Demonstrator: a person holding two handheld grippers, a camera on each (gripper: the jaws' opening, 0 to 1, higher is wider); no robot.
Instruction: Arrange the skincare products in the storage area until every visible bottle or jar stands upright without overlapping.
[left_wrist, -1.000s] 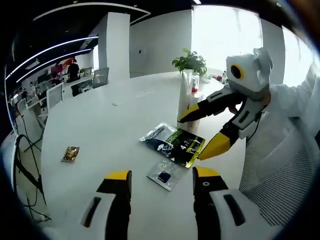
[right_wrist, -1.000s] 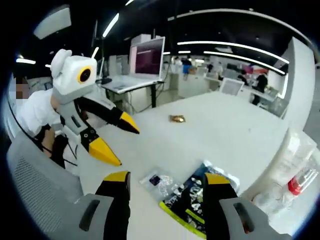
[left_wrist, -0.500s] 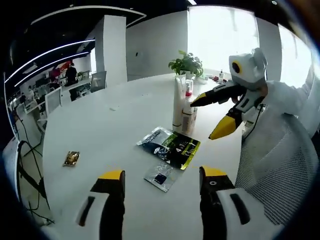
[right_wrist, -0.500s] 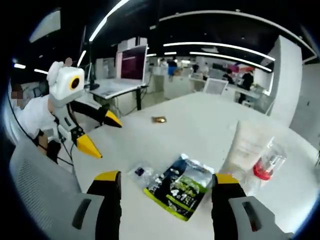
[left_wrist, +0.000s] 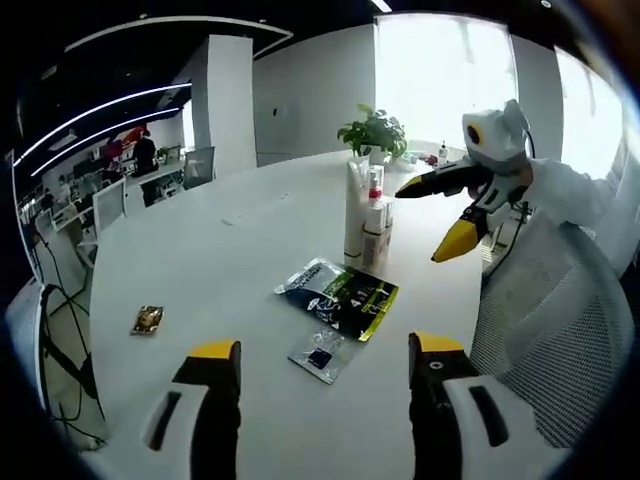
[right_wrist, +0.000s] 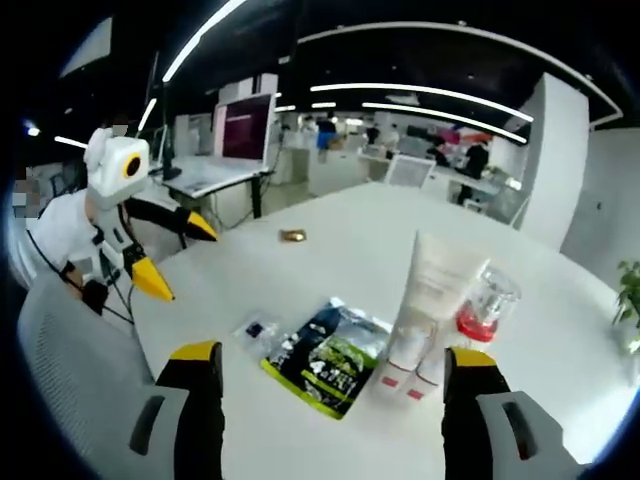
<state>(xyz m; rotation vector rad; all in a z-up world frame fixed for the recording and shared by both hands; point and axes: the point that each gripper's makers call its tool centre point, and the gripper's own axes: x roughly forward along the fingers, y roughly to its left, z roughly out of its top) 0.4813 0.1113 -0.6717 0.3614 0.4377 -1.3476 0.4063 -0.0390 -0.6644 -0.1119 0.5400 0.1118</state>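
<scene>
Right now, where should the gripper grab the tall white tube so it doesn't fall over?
Grip the tall white tube around its wider lower body, coming in level from its open left side. It stands upright on its cap, and the red-capped bottle crowds its right, so a low sideways pinch looks steadiest.

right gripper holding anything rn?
No. In the right gripper view the right gripper is open and empty, with the white tube and the black-green pouch standing free on the table.

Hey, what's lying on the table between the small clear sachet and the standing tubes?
In the left gripper view, a dark green-and-black pouch lies flat between the small sachet and the upright tubes. The right gripper view shows the same order.
</scene>
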